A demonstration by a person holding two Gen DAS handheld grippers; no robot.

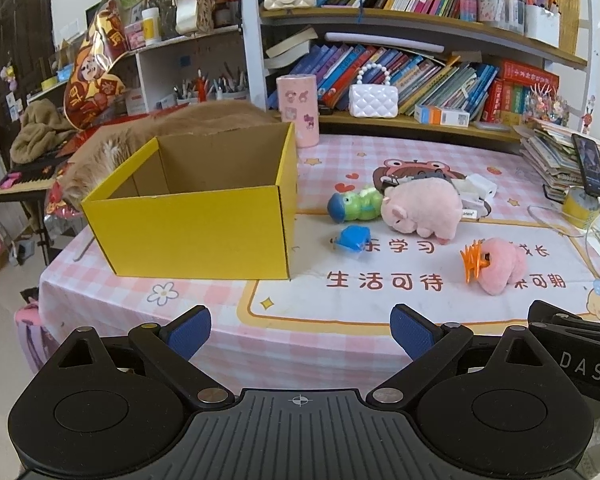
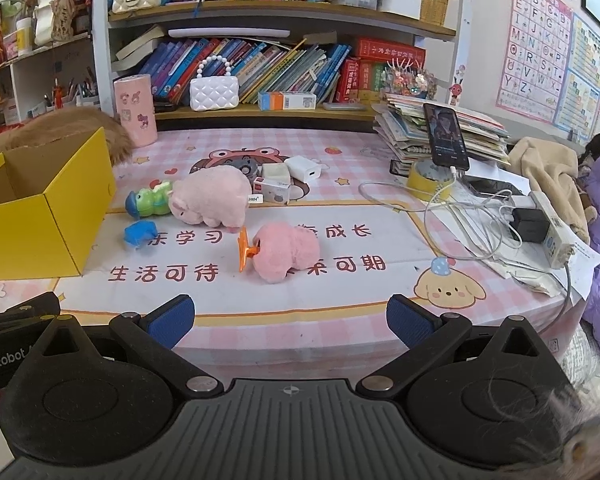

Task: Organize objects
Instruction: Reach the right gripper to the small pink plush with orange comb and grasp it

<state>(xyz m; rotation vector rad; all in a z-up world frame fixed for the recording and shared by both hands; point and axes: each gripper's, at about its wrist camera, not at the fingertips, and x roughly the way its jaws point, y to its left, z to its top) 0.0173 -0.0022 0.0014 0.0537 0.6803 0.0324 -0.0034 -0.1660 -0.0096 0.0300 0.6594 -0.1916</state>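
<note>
Yellow box (image 1: 196, 216): stood open-topped left of the toys, evidently their destination.
Toys: plush pig (image 1: 420, 210), pink plush (image 2: 286, 250) (orange clip attached) lay loose on the tablecloth (image 1: 340, 320).
Left gripper (image 1: 300, 330): spread wide, empty.
Right gripper (image 2: 290, 320): likewise, nearest the pink plush.

**Left tool wide open over the table edge**

The left tool (image 1: 300, 332) hovers at the near edge of the table (image 1: 340, 344), blue pads apart, nothing between them. Ahead to the left sits the yellow box (image 1: 196, 232), open-topped. Right of it: green toy (image 1: 356, 204), pink plush pig (image 1: 420, 210), blue toy (image 1: 352, 240), orange clip (image 1: 474, 260) touching a pink fluffy piece (image 1: 500, 266).
</note>
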